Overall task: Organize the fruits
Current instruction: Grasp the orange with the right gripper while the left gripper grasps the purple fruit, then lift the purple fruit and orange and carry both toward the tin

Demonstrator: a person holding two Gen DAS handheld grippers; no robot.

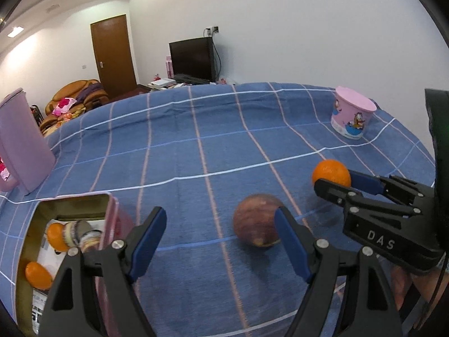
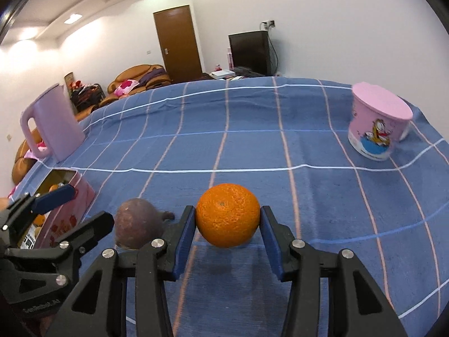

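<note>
An orange (image 2: 227, 215) sits between the blue pads of my right gripper (image 2: 228, 221), which is shut on it and holds it just above the blue checked cloth; it also shows in the left wrist view (image 1: 331, 172), as does the right gripper (image 1: 336, 181). A reddish-purple fruit (image 1: 256, 226) lies on the cloth by my left gripper's right finger; the right wrist view shows it too (image 2: 139, 223). My left gripper (image 1: 220, 237) is open and empty. A pink tin box (image 1: 110, 219) at the left holds two oranges (image 1: 38, 275) and some small items.
A pink lidded cup with cartoon print (image 2: 377, 122) stands at the far right of the table. A lilac kettle (image 2: 53, 122) stands at the far left edge. The blue cloth (image 2: 252, 146) covers the table. A sofa, door and monitor are behind.
</note>
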